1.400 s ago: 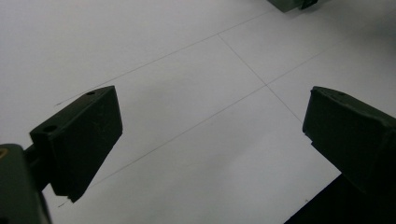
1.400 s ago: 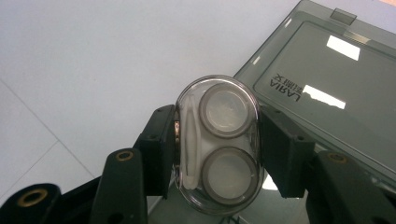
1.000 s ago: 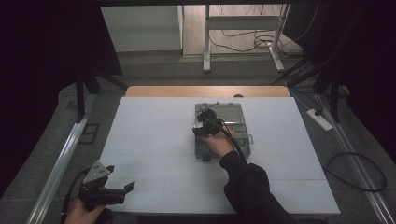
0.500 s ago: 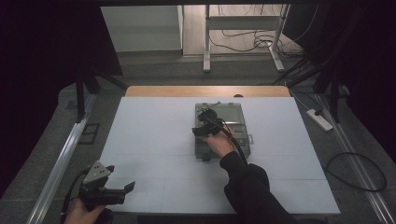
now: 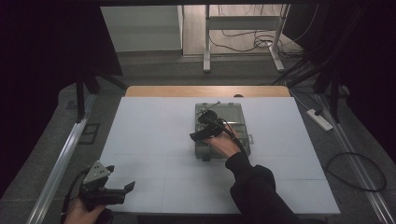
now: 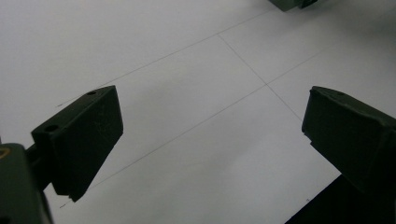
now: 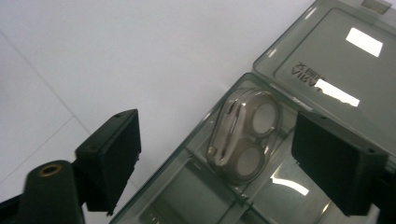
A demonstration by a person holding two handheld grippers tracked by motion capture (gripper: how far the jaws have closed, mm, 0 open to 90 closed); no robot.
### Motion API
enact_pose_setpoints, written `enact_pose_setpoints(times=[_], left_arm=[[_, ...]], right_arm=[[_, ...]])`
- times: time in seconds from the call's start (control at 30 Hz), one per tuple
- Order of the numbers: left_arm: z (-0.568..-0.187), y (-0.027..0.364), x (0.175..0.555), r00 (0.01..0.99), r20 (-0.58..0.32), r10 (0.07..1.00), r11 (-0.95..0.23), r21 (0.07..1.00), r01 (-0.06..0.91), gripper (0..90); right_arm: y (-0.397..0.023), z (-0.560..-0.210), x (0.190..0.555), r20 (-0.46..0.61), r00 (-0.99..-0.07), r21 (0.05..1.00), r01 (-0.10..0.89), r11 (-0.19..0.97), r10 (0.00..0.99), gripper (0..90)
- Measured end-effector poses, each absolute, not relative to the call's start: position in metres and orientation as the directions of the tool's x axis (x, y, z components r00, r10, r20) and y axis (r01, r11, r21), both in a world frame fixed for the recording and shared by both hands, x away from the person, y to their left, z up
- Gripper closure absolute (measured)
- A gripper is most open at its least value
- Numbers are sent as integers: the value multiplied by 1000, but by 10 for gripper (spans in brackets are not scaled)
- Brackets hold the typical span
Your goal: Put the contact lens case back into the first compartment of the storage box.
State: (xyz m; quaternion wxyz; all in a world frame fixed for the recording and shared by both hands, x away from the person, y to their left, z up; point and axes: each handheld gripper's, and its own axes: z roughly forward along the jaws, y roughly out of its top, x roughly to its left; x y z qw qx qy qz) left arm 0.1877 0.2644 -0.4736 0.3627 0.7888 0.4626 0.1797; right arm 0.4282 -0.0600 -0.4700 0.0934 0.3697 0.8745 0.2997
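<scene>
A person's right gripper hangs over the open grey case near the far middle of the white surface, its jaws spread and just opened wider, with nothing pinched between them. In the right gripper view, a small clear two-cup holder sits below and between the jaws, inside a compartment at the case's hinge line, clear of both pads; the case's lid lies flat beyond it, toward the upper right. The case's outer edge runs under the left-hand jaw, and past that edge lies bare surface with open room on that side. The left gripper rests low at the near left corner of the surface, well apart from the case, its jaws likewise spread on nothing. Ahead of it, in the left gripper view, stretches bare white surface crossed by thin seam lines; the surface's near edge shows dark at the lower right, just beside the right-hand jaw.
</scene>
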Motion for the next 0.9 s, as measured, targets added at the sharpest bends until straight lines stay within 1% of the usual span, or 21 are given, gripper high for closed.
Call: enact_pose_setpoints(times=[0.13,0.2,0.33,0.63,0.9], left_arm=[[-474,264,188,507,-52,860,-309,739,599,53],[-474,265,188,506,-52,861,-308,739,600,53],[-474,265,188,505,-52,861,-307,739,600,53],[-474,264,188,504,-54,862,-306,738,602,53],[-474,265,188,503,-56,863,-303,739,602,53]], right_arm=[[-61,-470,425,81,-728,588,587,557,681,142],[-62,-470,423,87,-740,587,579,566,667,106],[-65,-468,416,83,-761,589,558,584,643,72],[-77,-464,404,95,-772,607,545,579,628,41],[-84,-468,396,90,-782,596,538,596,616,9]])
